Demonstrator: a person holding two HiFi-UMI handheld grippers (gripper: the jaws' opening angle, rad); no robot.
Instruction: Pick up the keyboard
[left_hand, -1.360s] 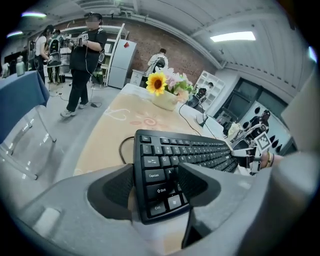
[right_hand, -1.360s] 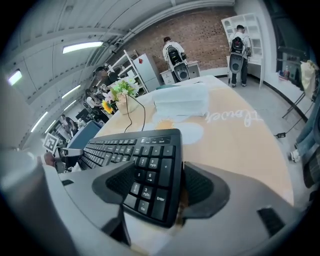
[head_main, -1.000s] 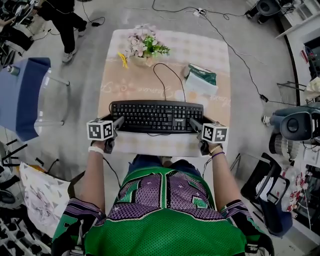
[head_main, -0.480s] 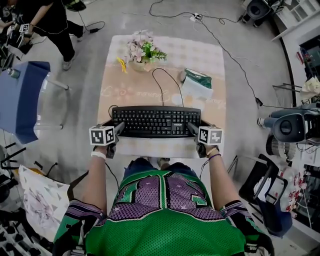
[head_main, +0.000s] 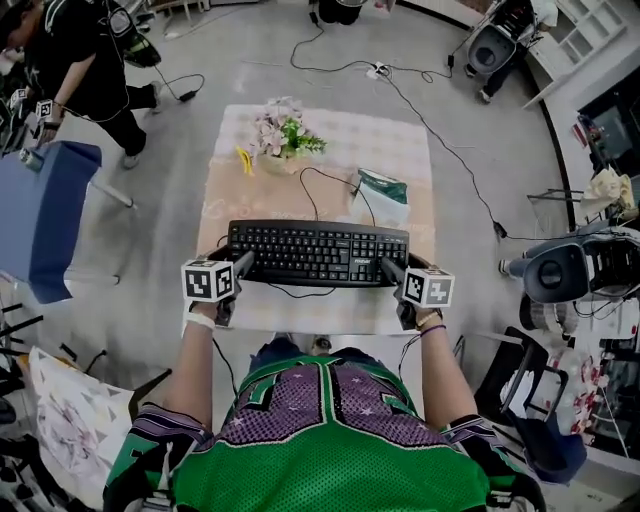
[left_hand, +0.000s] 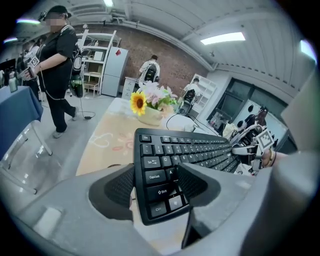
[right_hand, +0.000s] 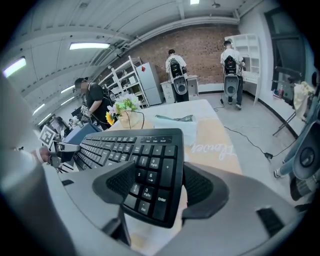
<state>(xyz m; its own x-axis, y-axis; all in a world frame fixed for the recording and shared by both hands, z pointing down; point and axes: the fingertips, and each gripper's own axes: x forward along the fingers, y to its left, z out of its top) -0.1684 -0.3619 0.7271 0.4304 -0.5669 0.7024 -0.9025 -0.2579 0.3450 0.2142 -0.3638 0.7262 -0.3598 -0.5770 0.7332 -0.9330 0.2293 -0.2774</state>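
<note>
The keyboard (head_main: 318, 254) lies crosswise, its left end pinched in the left gripper (head_main: 241, 264), its right end in the right gripper (head_main: 389, 269).

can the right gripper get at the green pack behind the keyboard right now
Probably not. The right gripper is shut on one end of the keyboard, with the left gripper shut on the other end, so it is not free. The green pack lies uncovered just past the keyboard.
</note>
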